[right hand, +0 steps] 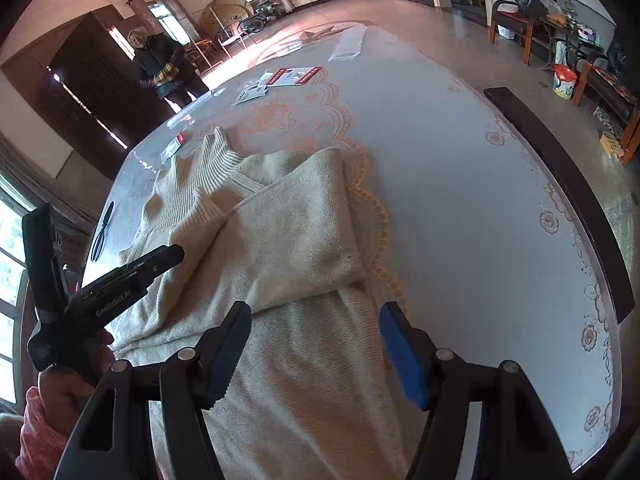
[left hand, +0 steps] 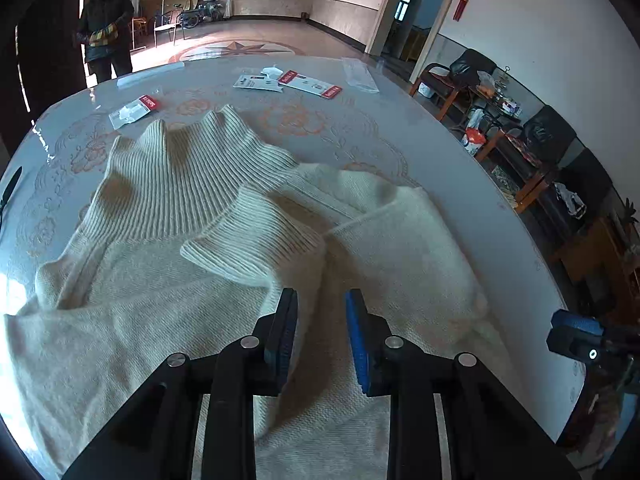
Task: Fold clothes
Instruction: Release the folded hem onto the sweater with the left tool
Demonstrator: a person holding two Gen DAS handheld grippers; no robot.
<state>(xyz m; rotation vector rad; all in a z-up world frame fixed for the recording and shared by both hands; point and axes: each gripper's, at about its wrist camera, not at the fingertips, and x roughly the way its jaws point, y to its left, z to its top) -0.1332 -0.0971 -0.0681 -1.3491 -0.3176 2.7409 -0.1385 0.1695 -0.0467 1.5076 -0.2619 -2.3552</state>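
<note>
A cream knit sweater (left hand: 168, 280) with a ribbed turtleneck (left hand: 192, 176) lies flat on the floral tablecloth (left hand: 360, 132). One sleeve is folded across the body, and its ribbed cuff (left hand: 248, 244) lies just below the collar. My left gripper (left hand: 322, 296) hovers low over that folded sleeve, jaws apart, with a ridge of the cloth running between the fingers. My right gripper (right hand: 314, 312) is wide open above the sweater (right hand: 280, 240) body, near its right side fold. In the right wrist view the left gripper (right hand: 160, 258) shows at the left, held by a hand in a pink sleeve.
Red-and-white paper cards (left hand: 308, 82) and clear plastic bags (left hand: 360, 76) lie on the far part of the table. Black scissors (right hand: 102, 232) rest by the left edge. A person (left hand: 106, 28) stands beyond the table. Wooden chairs (left hand: 456, 76) and side tables line the right wall.
</note>
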